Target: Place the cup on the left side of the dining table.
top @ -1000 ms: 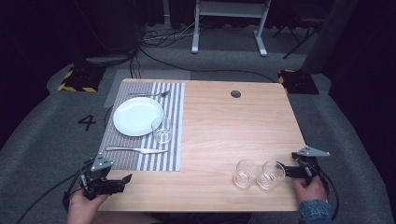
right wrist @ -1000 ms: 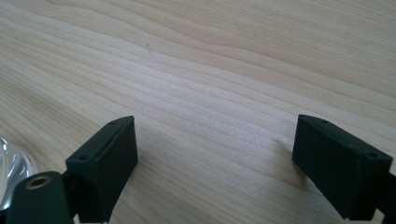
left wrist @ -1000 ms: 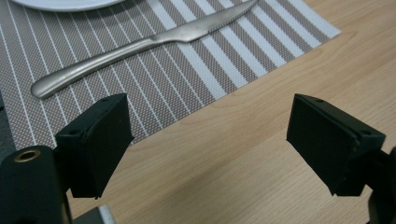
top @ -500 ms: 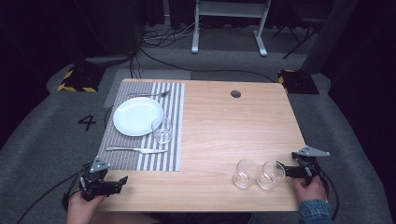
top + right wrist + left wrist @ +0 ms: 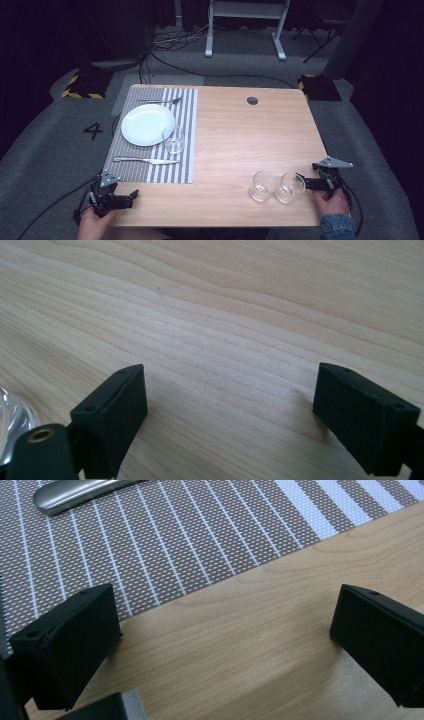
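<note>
Right gripper (image 5: 306, 183) agape, seemingly just beside 2 glasses (image 5: 277, 186), wooden table (image 5: 240, 135)

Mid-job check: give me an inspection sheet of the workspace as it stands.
Surface: wooden table, striped placemat at its left.
Job's things: white plate, fork beyond it, knife nearer, glass on the mat by the plate; two glasses side by side near the front right edge.
Clutter: nothing seen.
Grippers: left tool open over the front left edge; right tool open beside the right-hand glass.
Cables: one trails from each tool; more lie on the floor behind.
Surroundings: grey floor marked 4, white stand.
</note>
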Motion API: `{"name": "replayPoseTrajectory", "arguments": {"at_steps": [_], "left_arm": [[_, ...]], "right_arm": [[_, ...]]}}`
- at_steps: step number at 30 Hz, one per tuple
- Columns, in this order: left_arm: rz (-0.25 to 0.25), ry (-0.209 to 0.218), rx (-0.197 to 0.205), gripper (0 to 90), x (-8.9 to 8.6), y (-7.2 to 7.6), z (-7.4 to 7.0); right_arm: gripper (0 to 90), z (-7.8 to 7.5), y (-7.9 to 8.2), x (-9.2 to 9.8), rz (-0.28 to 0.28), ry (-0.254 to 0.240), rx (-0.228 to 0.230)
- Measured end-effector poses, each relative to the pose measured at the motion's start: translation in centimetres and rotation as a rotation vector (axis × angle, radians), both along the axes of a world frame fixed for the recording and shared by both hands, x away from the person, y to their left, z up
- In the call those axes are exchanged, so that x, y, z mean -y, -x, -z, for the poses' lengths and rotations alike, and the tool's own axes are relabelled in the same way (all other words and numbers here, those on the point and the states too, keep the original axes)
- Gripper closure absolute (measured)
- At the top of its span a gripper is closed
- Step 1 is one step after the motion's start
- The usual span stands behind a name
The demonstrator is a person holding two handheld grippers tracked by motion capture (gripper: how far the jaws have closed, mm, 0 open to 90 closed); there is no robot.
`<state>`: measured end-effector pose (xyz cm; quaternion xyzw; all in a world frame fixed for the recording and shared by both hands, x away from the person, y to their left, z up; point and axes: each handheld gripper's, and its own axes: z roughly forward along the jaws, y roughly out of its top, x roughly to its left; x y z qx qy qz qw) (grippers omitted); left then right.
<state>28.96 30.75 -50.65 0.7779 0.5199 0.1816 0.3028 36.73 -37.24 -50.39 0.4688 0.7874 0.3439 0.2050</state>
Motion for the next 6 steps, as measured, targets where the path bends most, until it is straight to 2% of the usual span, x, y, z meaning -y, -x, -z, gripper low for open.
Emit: {"name": "replayPoseTrajectory", "arguments": {"at_steps": [6], "left_arm": [[0.011, -0.001, -0.001, 0.0, -0.06, -0.03, -0.01]], "right_arm": [[14.4, 0.00, 0.00, 0.00, 0.000, -0.001, 0.000]]}}
